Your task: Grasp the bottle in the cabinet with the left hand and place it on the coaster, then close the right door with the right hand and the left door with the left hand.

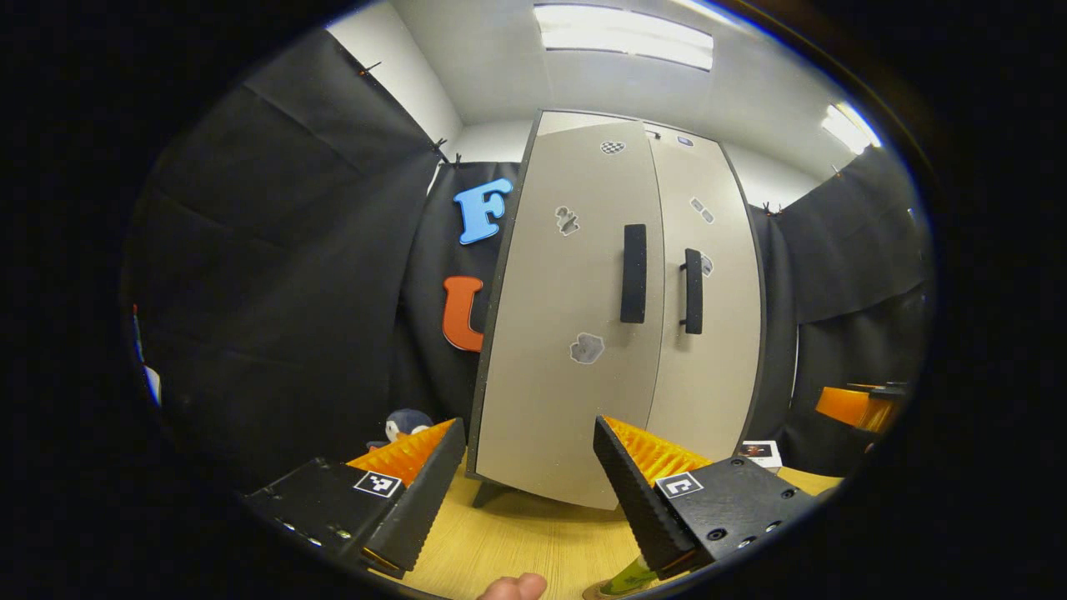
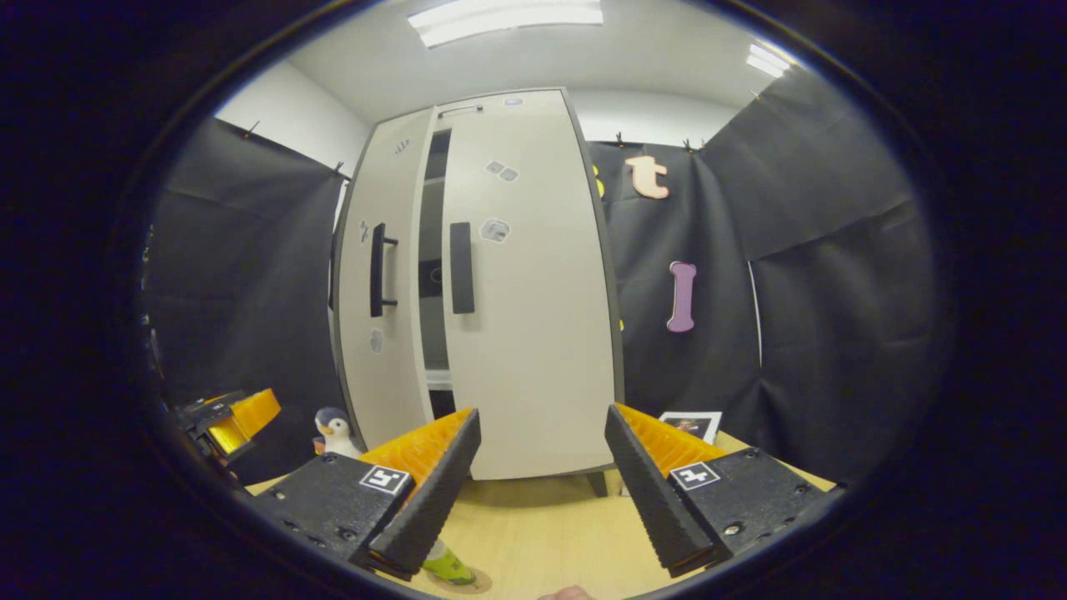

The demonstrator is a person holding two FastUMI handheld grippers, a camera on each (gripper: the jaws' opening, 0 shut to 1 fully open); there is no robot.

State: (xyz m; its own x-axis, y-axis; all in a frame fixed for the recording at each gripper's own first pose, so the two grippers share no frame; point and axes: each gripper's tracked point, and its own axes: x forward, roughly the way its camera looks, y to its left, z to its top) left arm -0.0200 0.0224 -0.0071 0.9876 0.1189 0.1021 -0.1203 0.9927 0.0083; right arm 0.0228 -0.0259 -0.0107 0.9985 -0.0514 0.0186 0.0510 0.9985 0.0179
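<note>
In the left gripper view we look along the left tool (image 1: 528, 467), whose two fingers stand apart with nothing between them. Ahead of it stands a tall pale cabinet (image 1: 621, 317) on a light wooden counter (image 1: 517, 537). The left door (image 1: 567, 317) is nearest to us and looks almost closed beside the right door (image 1: 708, 333), each with a dark upright handle. At the bottom edge, just under the tool's right-hand finger, we see a small part of a green bottle (image 1: 627, 575) standing on a round coaster (image 1: 596, 591); most of it is hidden, so we can only say it seems upright. A fingertip (image 1: 515, 587) shows at the bottom edge. A penguin toy (image 1: 406, 425) sits low beside the cabinet's left side, a small card (image 1: 760, 452) lies on the counter at the cabinet's right, and the other tool (image 1: 859, 407) shows at the far right edge.

In the right gripper view the right tool (image 2: 542, 475) also has its fingers apart and holds nothing. Here the cabinet (image 2: 533, 333) shows a dark gap between its two doors, with shelves visible inside, so the left door (image 2: 383, 283) is not fully shut. The right door (image 2: 533, 300) faces us. The bottle (image 2: 446, 567) stands on the coaster (image 2: 467, 578) on the counter (image 2: 542, 533), at the bottom edge just by the tool's left-hand finger. The penguin toy (image 2: 336, 432) stands near the cabinet's lower left corner, a card (image 2: 692, 425) lies to the right, and the other tool (image 2: 229, 421) shows at the left edge.
</note>
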